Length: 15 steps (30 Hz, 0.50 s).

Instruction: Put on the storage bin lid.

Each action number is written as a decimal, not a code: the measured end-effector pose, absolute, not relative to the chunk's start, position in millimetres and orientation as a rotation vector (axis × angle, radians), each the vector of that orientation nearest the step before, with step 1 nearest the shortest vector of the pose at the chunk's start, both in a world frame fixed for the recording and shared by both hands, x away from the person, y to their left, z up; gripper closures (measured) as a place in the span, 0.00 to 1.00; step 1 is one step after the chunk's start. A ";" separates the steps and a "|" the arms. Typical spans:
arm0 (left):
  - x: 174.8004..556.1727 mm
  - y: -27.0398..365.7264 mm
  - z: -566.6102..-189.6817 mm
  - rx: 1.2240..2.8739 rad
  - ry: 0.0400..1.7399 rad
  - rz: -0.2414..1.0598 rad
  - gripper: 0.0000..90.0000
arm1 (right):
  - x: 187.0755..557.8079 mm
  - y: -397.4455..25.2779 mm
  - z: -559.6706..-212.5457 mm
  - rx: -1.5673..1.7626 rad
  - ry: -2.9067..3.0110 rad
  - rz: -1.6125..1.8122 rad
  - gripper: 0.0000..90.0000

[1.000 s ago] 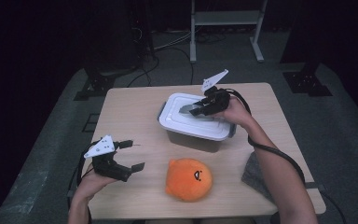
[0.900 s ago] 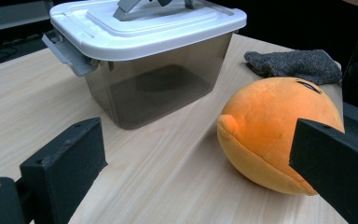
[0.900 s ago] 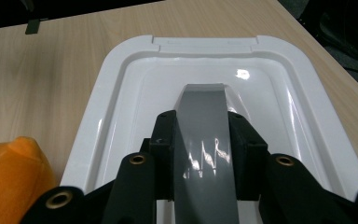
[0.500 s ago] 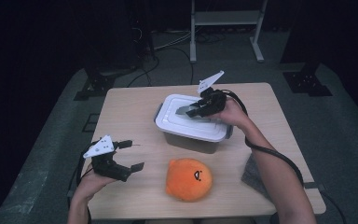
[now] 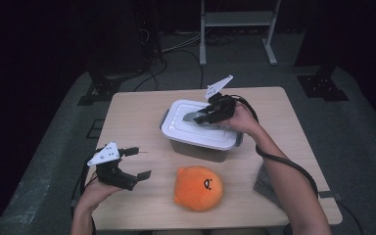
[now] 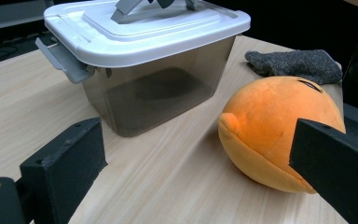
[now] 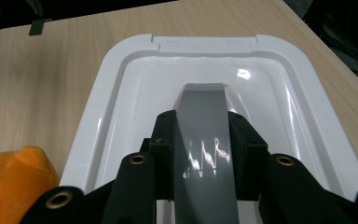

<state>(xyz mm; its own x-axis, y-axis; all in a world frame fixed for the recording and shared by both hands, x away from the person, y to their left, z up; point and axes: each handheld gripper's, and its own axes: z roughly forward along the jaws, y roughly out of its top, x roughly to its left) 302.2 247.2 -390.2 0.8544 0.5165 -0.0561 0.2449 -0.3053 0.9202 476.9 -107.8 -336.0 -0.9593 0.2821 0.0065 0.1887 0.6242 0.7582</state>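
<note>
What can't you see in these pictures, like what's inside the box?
- Inside the box: left gripper view, smoky walls show only dark shapes; high view, the white lid covers it.
- Grey handle: right gripper view, the right gripper hides its sides where it clamps.
- Orange plush toy: left gripper view, a black jaw hides its lower right.
- Grey cloth: high view, the forearm covers part.

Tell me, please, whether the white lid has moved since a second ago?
Yes. The white lid, clamped at its handle by the right gripper, has shifted toward the table's left edge.
</note>
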 end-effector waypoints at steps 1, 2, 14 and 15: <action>302.3 247.2 -390.3 1.898 0.567 0.300 0.03 | 476.8 -107.6 -336.0 0.398 2.728 1.255 0.73; 302.3 247.2 -390.3 1.898 0.568 0.300 0.03 | 476.5 -107.2 -336.0 0.401 2.729 1.256 0.73; 302.4 247.7 -390.7 1.901 0.567 0.299 0.03 | 474.1 -105.7 -335.3 0.401 2.722 1.242 0.73; 302.4 247.8 -390.7 1.901 0.566 0.299 0.03 | 474.2 -106.0 -334.8 0.406 2.719 1.246 0.73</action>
<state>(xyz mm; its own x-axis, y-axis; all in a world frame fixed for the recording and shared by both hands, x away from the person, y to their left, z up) 302.4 247.8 -390.7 0.8551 0.5156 -0.0550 0.2452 -0.3087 0.9190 474.2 -106.0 -334.8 -0.9564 0.2922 -0.0001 0.1908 0.6247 0.7572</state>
